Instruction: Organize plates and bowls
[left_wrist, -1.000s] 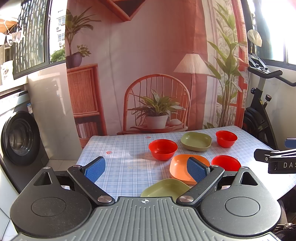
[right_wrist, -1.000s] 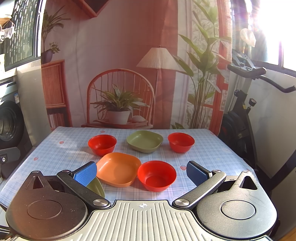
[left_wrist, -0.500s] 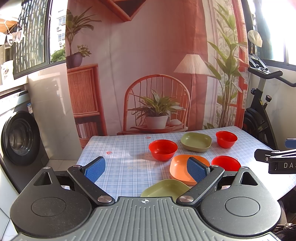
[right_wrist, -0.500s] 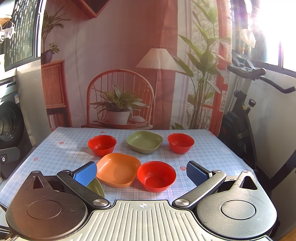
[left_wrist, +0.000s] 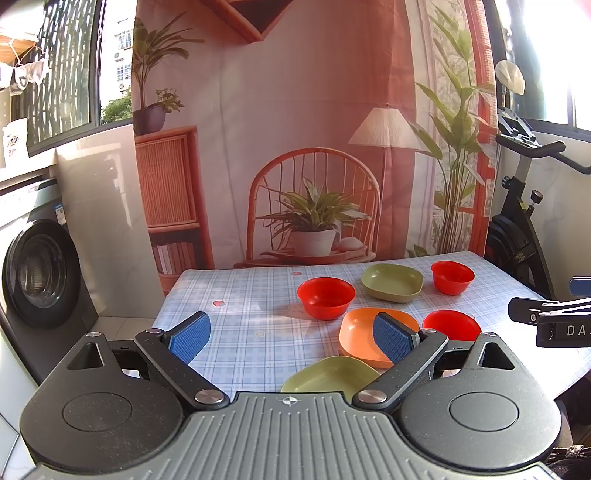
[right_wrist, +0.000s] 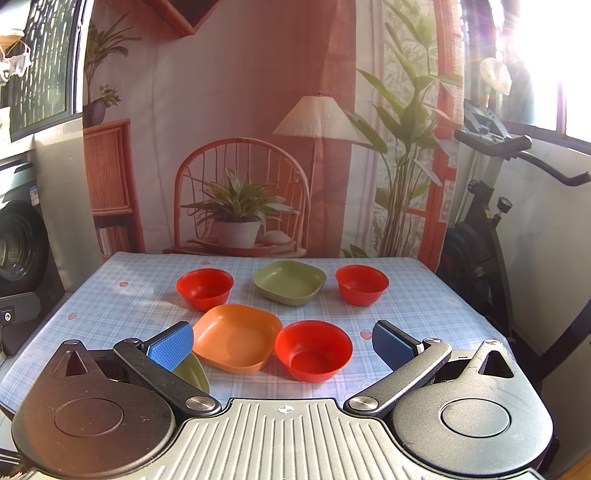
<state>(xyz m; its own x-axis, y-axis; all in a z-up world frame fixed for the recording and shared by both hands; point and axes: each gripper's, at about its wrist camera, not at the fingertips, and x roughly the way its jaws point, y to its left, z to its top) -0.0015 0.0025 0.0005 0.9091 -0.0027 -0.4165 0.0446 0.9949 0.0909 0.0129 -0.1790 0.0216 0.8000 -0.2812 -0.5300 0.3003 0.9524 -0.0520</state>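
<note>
Both grippers, left (left_wrist: 291, 336) and right (right_wrist: 282, 345), hover spread wide, holding nothing. On the table (right_wrist: 424, 310) sit three red bowls (right_wrist: 314, 349) (right_wrist: 205, 288) (right_wrist: 362, 284), an orange plate (right_wrist: 236, 338) and two green plates (right_wrist: 290, 281) (left_wrist: 328, 376), all apart and with nothing in them.

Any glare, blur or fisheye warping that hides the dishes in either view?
Right wrist view: window glare washes out the top-right corner, but the red round bowls stay sharp. Left wrist view: milder glare top right, edges bowed, orange square plate crisp though partly hidden.
</note>
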